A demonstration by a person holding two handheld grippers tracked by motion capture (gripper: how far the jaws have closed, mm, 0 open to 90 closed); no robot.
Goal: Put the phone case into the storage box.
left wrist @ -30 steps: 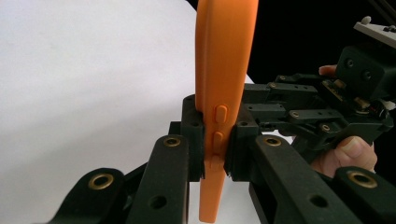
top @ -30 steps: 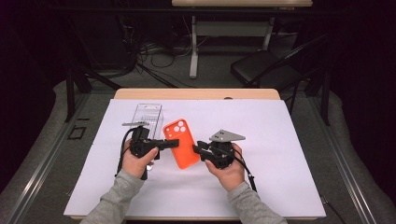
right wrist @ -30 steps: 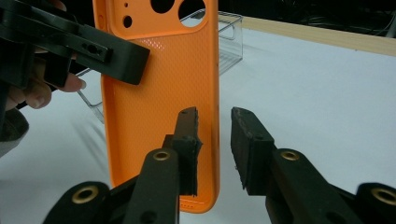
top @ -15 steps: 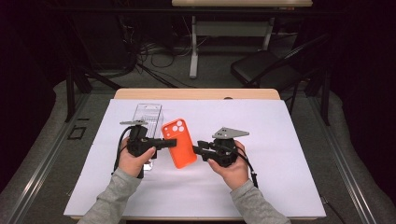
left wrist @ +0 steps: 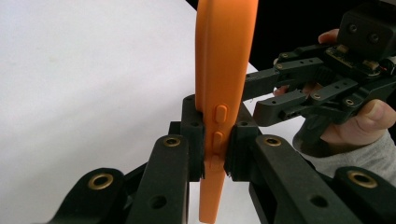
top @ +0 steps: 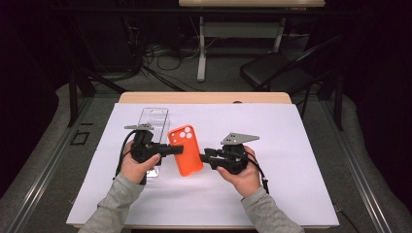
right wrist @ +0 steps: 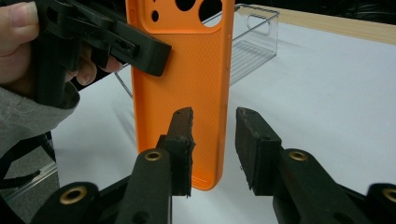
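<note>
**Orange phone case clamped by the left gripper, right gripper open at its edge**

The orange phone case (top: 185,150) is held above the white table cover (top: 301,145), in the middle of the table between the person's two hands. In the high view its back faces up, with the camera cut-outs at the far end.

The left gripper (top: 171,149) grips the case by its long edge. In the left gripper view the two black jaws are pressed against both faces of the case (left wrist: 219,112), right at the side buttons, and the case stands edge-on between them. The left hand (top: 138,165) holds this gripper from below.

The right gripper (top: 205,156) is at the opposite long edge, near the case's lower end. In the right gripper view its jaws stand apart: one pad lies in front of the orange back (right wrist: 187,84), the other is off to the side past the case's edge, with a clear gap between them. Whether the near pad touches the case cannot be told. The right hand (top: 240,172) holds this gripper, whose grey three-cornered plate sits on top.

A clear plastic box (top: 153,121) lies on the cover behind the left gripper; in the right gripper view it shows just behind the case (right wrist: 254,42).
</note>
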